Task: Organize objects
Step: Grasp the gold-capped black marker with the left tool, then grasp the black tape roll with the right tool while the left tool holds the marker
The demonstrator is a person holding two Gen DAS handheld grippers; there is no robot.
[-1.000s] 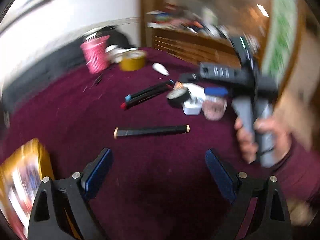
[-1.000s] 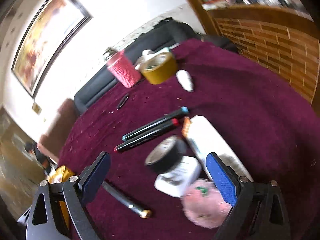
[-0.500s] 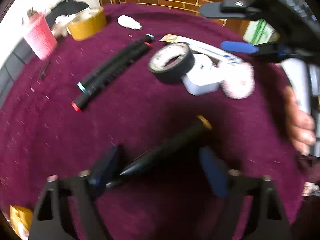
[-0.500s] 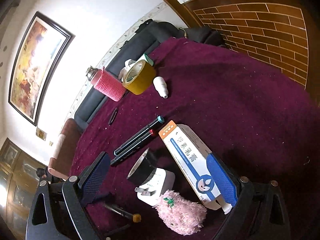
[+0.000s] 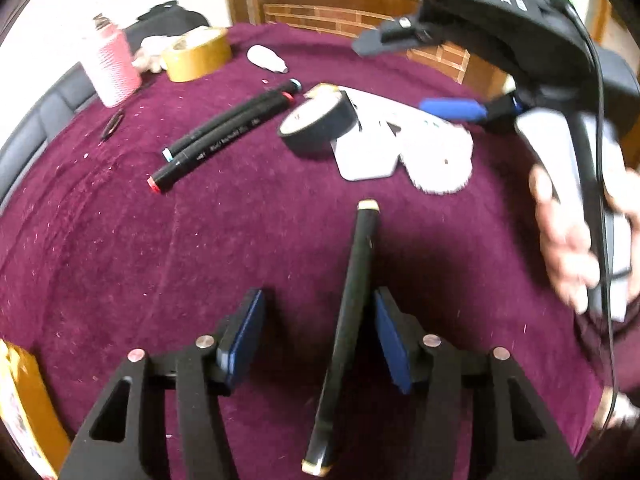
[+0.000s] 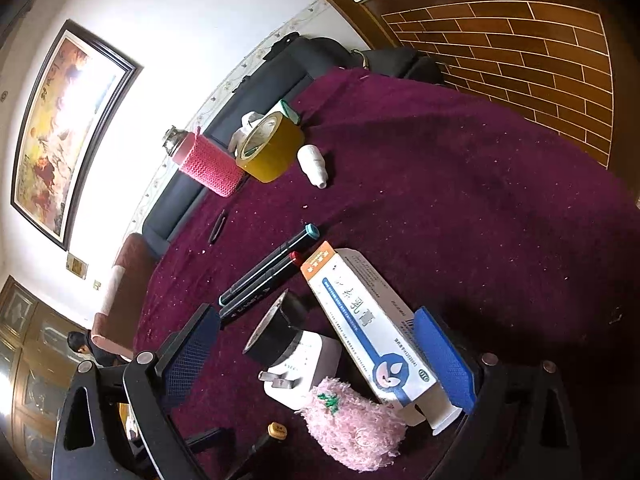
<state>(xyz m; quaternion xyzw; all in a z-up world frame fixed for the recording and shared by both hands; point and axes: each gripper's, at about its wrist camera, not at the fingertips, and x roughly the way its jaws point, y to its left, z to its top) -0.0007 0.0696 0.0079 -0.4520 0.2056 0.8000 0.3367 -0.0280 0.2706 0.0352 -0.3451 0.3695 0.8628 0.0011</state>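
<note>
A black marker with tan end caps [image 5: 360, 272] lies on the maroon cloth, running lengthwise between the fingers of my left gripper [image 5: 319, 296]. The jaws are closing: the right pad is almost at the marker, while the left pad stands well clear of it. The marker's tan tip [image 6: 276, 430] also shows at the bottom of the right wrist view. My right gripper [image 6: 316, 314] hangs open and holds nothing, above a white-and-blue carton [image 6: 360, 312], a black tape roll [image 6: 272, 336], a white plug adapter [image 6: 304, 368] and a pink fluffy thing [image 6: 352, 420].
Two black markers [image 5: 224, 136] lie side by side left of the tape roll. Further back stand a pink knitted cup [image 5: 112, 68], a yellow tape roll [image 5: 198, 54] and a small white bottle [image 5: 266, 58]. A yellow box [image 5: 24, 412] sits at the near left.
My left gripper came down over the tan-capped marker and its jaws narrowed around it. The right gripper rolled and shifted slightly over the carton group.
</note>
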